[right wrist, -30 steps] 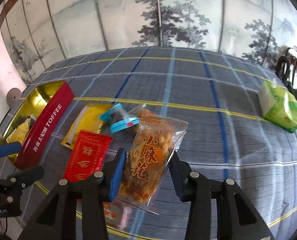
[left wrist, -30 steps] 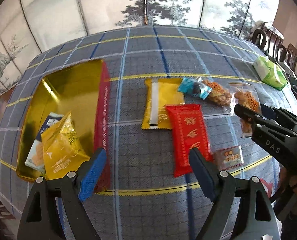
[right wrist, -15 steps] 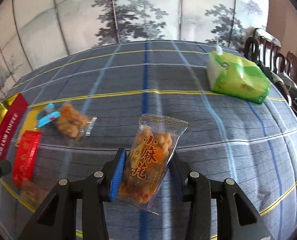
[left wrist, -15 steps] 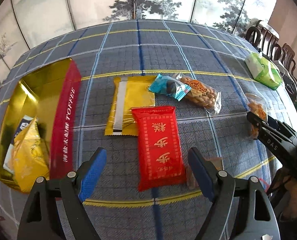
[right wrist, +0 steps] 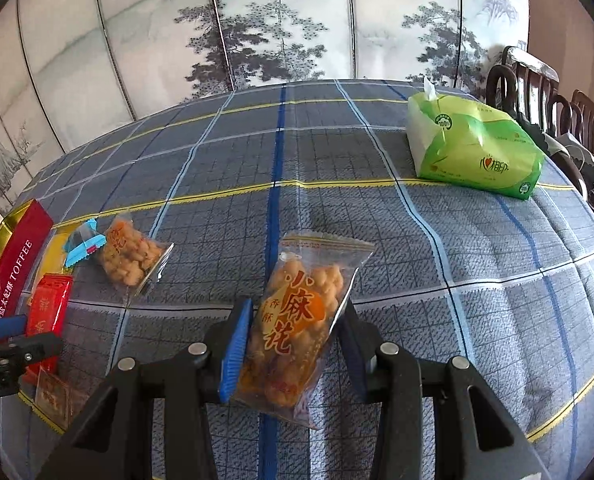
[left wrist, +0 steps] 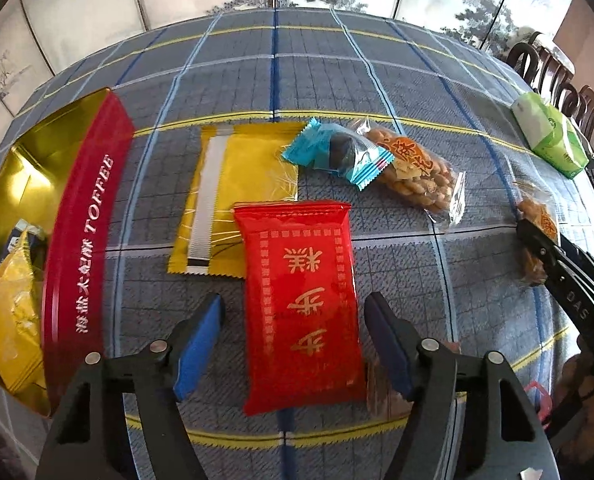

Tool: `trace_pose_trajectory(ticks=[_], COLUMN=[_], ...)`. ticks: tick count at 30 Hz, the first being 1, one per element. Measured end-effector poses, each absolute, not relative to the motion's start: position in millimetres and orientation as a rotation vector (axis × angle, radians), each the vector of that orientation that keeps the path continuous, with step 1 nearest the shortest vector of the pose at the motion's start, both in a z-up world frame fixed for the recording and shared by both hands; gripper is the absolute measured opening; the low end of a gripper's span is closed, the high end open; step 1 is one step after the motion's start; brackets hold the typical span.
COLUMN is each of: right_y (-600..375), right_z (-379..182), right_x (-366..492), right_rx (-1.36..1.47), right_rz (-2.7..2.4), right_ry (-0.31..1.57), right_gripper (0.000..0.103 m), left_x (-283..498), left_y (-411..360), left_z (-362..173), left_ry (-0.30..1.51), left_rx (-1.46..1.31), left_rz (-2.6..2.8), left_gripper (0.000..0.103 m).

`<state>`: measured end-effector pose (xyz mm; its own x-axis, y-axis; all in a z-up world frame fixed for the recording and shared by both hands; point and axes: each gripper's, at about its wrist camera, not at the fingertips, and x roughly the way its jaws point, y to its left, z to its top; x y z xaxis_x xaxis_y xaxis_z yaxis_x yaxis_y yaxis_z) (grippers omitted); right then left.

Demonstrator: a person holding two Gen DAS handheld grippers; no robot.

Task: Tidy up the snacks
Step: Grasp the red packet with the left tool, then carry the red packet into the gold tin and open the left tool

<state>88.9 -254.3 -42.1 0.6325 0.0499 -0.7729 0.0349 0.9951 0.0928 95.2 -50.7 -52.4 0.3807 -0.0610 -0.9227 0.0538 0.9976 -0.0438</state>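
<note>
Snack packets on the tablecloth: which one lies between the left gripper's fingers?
The red packet with gold characters. It lies flat between the closing left gripper, pads not yet touching. The yellow packet and blue packet lie beyond it.

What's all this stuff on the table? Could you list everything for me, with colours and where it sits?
toffee tin: one, red outside, gold inside, open at the table's left edge
yellow bag: one, inside the tin
red packet: one, flat on the cloth, between the left gripper's fingers
yellow packet: one, behind the red packet, partly under it
blue wrapper: one, right of the yellow packet
twist bags: two, clear with golden snacks; one on the cloth beside the blue wrapper, one in the right gripper
small brown packet: one, near front edge
tissue pack: one, green, far right
tablecloth: one, blue-grey plaid
chairs: dark wood, far right
left gripper: closing, not touching yet
right gripper: clamped on its bag
</note>
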Motion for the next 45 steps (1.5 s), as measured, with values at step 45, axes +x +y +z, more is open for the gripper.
trace_pose_trajectory(ticks=[45], right_y=[-248], right_z=[-42], right_x=[87], right_rx=[0.026], right_rz=[-0.020], right_ry=[0.900], right_gripper=[0.045], left_x=[59], left_y=[12], left_z=[30], left_ry=[0.995], left_rx=[0.028], left_rz=[-0.074], left_gripper=[0.041])
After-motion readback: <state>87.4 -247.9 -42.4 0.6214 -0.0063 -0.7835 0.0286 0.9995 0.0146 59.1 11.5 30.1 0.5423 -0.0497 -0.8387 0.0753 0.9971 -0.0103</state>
